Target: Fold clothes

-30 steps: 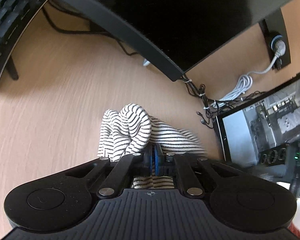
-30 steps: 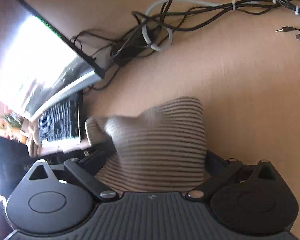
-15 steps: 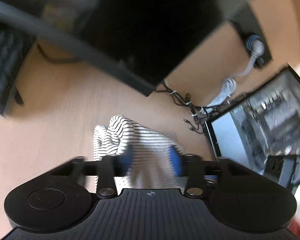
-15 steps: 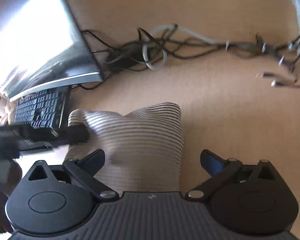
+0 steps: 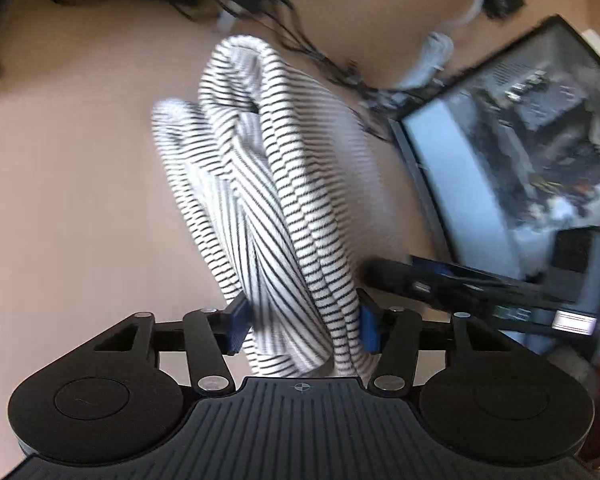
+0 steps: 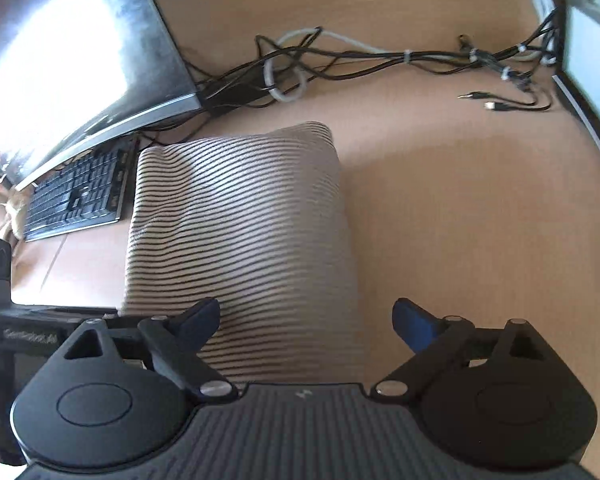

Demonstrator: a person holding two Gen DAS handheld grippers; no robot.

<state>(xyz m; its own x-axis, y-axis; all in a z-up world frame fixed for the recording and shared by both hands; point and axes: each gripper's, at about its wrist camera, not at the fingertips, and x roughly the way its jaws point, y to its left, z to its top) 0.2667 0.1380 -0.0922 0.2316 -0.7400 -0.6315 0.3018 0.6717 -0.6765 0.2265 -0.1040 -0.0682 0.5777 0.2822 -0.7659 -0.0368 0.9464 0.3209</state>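
A black-and-white striped garment [image 5: 284,200] lies folded into a thick bundle on the wooden desk [image 5: 72,184]. My left gripper [image 5: 302,326] is open, and the near end of the bundle sits between its blue fingertips [image 5: 236,322]. In the right wrist view the same garment [image 6: 240,232] shows as a flat folded rectangle. My right gripper [image 6: 306,318] is open just above its near edge, with the left finger [image 6: 200,316] over the cloth and the right finger over bare desk. The right gripper's dark body [image 5: 480,292] shows blurred at the right of the left wrist view.
A curved monitor [image 6: 68,52] and a keyboard [image 6: 76,196] stand left of the garment. Tangled cables [image 6: 340,60] run along the back of the desk. A second screen [image 5: 520,140] stands to the right. The left gripper's body [image 6: 20,328] is at the left edge.
My left gripper was shut on the striped garment and has opened wide around it. The right gripper has pulled back from the cloth, staying open. The garment now lies flatter.
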